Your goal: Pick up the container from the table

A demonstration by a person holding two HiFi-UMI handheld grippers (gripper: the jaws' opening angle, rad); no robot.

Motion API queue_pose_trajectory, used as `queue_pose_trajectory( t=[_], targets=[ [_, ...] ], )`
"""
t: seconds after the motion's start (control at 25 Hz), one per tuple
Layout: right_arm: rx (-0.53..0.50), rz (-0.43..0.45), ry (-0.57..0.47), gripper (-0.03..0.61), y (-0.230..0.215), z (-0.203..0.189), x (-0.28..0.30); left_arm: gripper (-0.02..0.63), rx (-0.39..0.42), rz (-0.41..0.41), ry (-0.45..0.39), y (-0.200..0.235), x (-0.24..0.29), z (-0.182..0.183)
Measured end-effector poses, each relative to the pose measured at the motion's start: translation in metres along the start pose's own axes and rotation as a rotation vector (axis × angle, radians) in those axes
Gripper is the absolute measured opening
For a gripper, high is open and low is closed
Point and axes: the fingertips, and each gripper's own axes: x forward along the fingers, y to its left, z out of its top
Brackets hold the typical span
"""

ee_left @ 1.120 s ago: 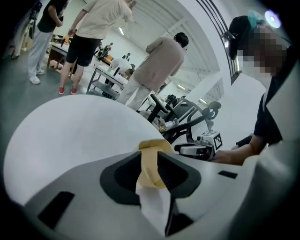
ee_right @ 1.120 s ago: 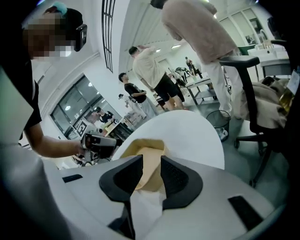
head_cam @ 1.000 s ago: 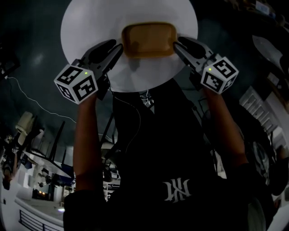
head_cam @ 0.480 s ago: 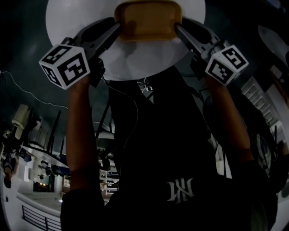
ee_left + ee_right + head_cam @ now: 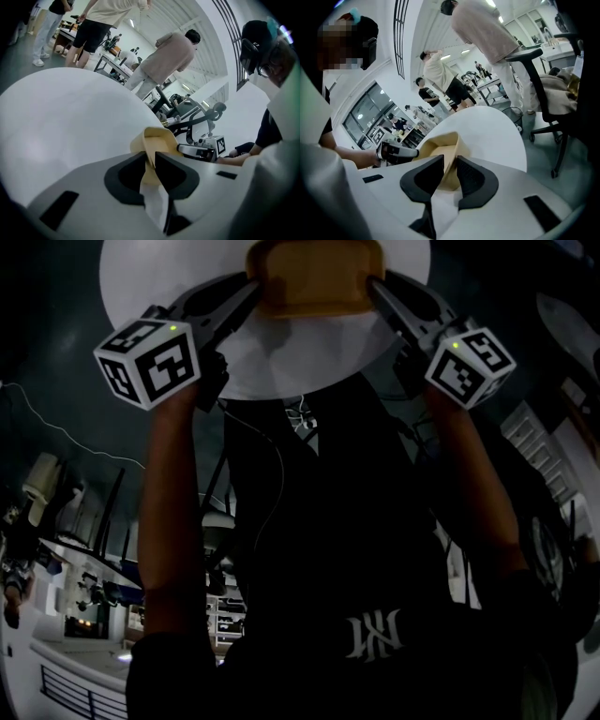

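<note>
Left tool (image 5: 151, 161): jaws have just been closing, now pinching the container's (image 5: 316, 277) left wall. Right tool (image 5: 450, 171) nips the opposite wall, jaws narrow. Container sits on the white surface (image 5: 309, 357). Both ends gripped; looks ready to lift.

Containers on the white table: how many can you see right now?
1. The tan container sits on the white round table, at the head view's top centre. The table's far part is cut off there, so more could be hidden.
</note>
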Motion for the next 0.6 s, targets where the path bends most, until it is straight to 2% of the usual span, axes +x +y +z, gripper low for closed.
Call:
queue_pose_trajectory(
  t=[0.4,0.6],
  targets=[
    [-0.021,-0.012,-0.002,0.091,0.009,0.006,-0.002,0.066,-0.009,0.004,-0.008,-0.006,-0.010,-0.011],
    [-0.056,0.011,-0.025,0.089,0.029,0.024,-0.008,0.066,0.007,0.015,-0.048,-0.017,-0.028,0.003]
  ],
)
